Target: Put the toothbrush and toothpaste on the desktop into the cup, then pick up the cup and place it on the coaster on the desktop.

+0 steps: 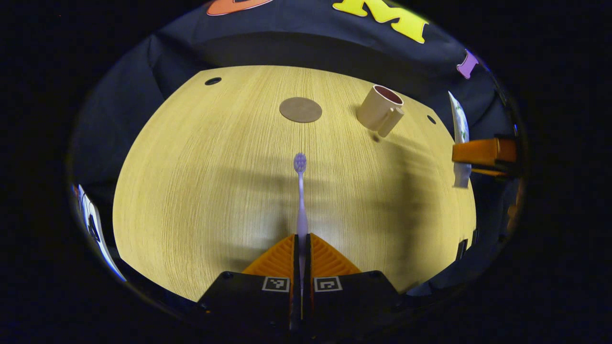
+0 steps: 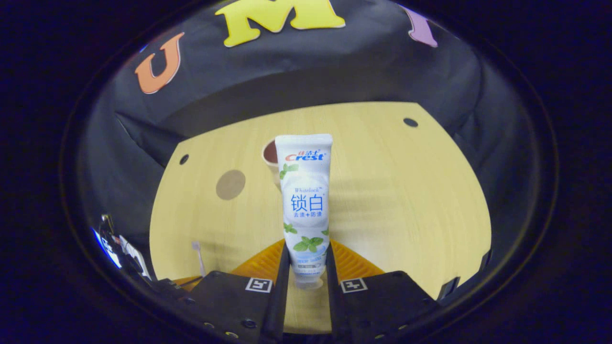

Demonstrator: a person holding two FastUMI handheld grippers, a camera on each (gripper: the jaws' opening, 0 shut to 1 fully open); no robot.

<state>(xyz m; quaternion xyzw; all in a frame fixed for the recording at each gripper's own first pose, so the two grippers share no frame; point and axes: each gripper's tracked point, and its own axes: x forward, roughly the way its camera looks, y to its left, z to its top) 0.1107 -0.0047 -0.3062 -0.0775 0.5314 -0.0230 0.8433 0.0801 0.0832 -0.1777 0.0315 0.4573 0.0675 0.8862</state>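
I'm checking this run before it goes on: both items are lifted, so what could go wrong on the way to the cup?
1. The left gripper pinches the toothbrush by its handle end, so the long free length might swing and miss the cup.
2. The toothpaste, clamped near its cap in the right gripper, blocks that view of the cup's mouth, so aiming could suffer.
3. The cup looks light; a knock might tip it.

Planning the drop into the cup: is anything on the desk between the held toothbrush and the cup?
Nothing visible: bare desktop lies between the toothbrush in the left tongs and the cup; the coaster sits aside.
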